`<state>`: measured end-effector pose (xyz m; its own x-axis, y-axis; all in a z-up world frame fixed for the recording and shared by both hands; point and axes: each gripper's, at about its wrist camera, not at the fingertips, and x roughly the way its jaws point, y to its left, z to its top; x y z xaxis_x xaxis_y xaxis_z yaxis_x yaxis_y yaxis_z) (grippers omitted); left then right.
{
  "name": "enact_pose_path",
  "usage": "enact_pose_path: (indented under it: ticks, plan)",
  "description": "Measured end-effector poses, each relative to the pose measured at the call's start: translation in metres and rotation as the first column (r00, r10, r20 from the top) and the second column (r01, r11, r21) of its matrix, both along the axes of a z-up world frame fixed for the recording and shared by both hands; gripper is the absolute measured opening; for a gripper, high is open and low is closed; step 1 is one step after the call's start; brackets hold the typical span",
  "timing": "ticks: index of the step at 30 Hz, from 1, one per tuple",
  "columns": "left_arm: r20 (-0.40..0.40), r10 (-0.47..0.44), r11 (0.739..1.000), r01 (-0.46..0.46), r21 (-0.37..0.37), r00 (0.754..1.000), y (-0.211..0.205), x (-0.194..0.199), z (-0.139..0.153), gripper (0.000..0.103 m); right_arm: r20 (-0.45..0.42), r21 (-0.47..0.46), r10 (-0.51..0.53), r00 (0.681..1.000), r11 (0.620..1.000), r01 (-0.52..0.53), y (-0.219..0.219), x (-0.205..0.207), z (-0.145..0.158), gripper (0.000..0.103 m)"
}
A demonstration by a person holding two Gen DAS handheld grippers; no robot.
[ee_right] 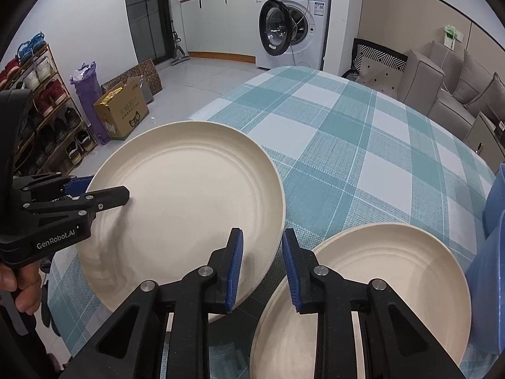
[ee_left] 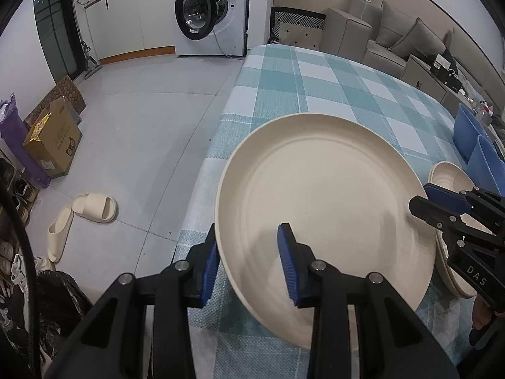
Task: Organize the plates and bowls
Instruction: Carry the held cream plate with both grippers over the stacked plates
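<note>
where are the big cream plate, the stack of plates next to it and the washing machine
big cream plate (ee_right: pixel 186 189): right wrist view, on its flat centre
stack of plates (ee_right: pixel 394 271): right wrist view, on the top plate's flat centre
washing machine (ee_left: pixel 233 9): left wrist view, on its white front panel

Large cream plate (ee_left: pixel 322 208) tilted at centre frame, its near rim raised off the checked tabletop (ee_left: pixel 315 82), second cream plate stack (ee_right: pixel 378 284) lying flat at lower right
</note>
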<state>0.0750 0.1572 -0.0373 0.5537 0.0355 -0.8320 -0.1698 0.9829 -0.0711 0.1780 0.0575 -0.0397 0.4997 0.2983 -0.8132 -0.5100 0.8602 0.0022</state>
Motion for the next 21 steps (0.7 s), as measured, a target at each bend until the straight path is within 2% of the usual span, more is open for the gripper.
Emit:
enact_pose_path:
  ticks: [21]
  plan:
    - [0.069, -0.045, 0.999, 0.046, -0.001, 0.997, -0.021, -0.009, 0.026, 0.034, 0.059, 0.054, -0.051, 0.997, 0.997, 0.047, -0.028, -0.017, 0.03, 0.026]
